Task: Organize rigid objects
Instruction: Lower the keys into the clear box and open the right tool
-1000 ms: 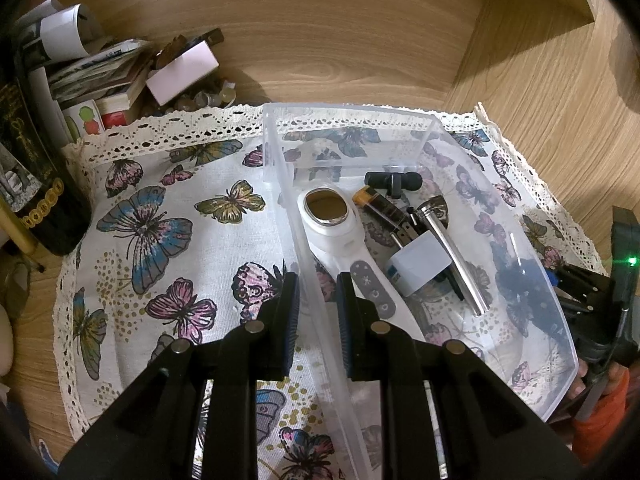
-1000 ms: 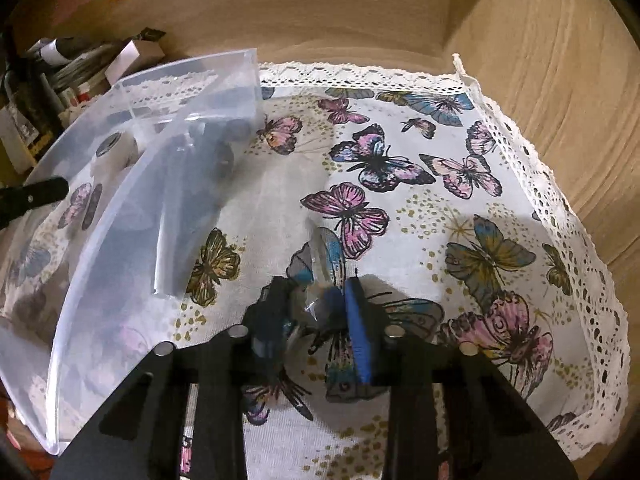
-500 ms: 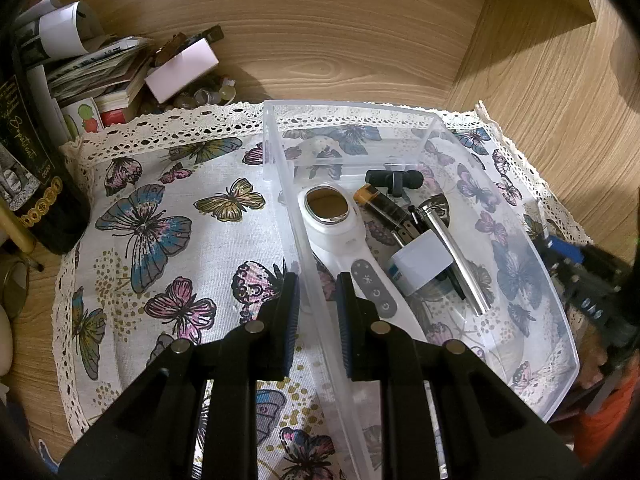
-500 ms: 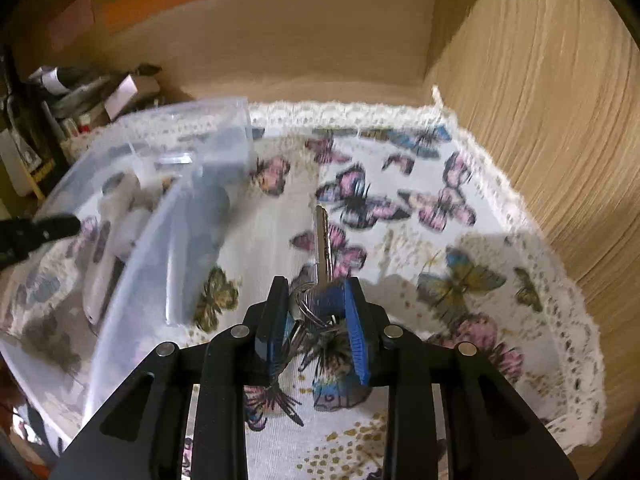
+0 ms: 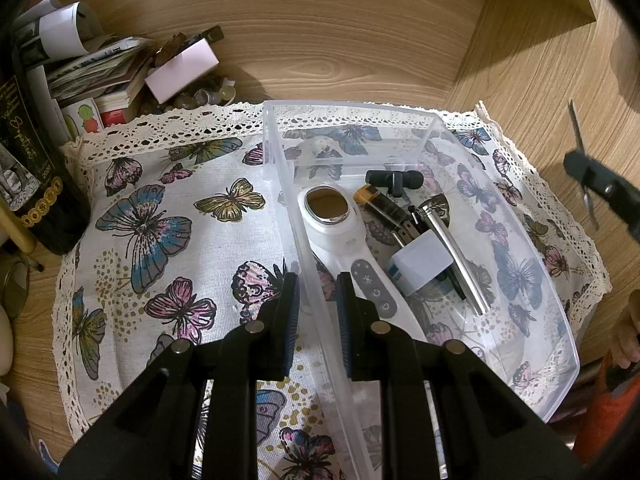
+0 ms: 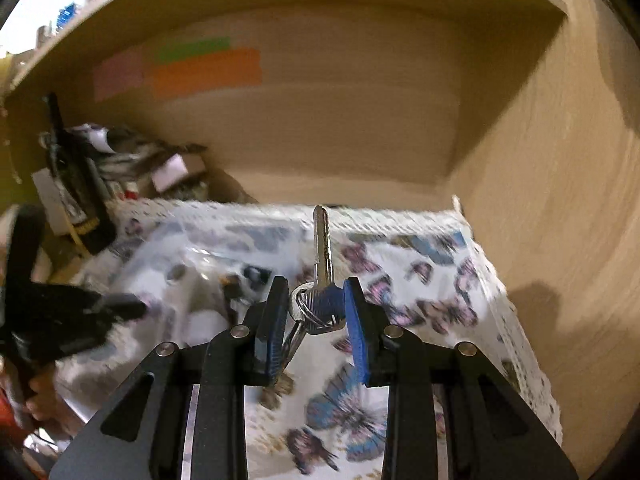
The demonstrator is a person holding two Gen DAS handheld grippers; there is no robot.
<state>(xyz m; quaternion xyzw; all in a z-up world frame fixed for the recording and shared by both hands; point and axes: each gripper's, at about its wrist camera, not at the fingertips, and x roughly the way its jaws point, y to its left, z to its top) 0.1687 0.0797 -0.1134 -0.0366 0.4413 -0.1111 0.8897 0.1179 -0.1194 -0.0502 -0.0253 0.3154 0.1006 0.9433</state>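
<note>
Key bunch (image 6: 320, 304) being held pinched in right hand-held gripper (image 6: 316, 312), clear of butterfly cloth (image 6: 420, 280), likely for drop into clear bin (image 5: 552, 320). Bin wall being clamped by left hand-held gripper (image 5: 314, 304), steadying it.

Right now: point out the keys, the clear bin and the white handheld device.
keys (image 6: 322, 240), right wrist view, on the upright key's blade.
clear bin (image 5: 276, 168), left wrist view, on its left wall.
white handheld device (image 5: 340, 236), left wrist view, on its neck.
</note>
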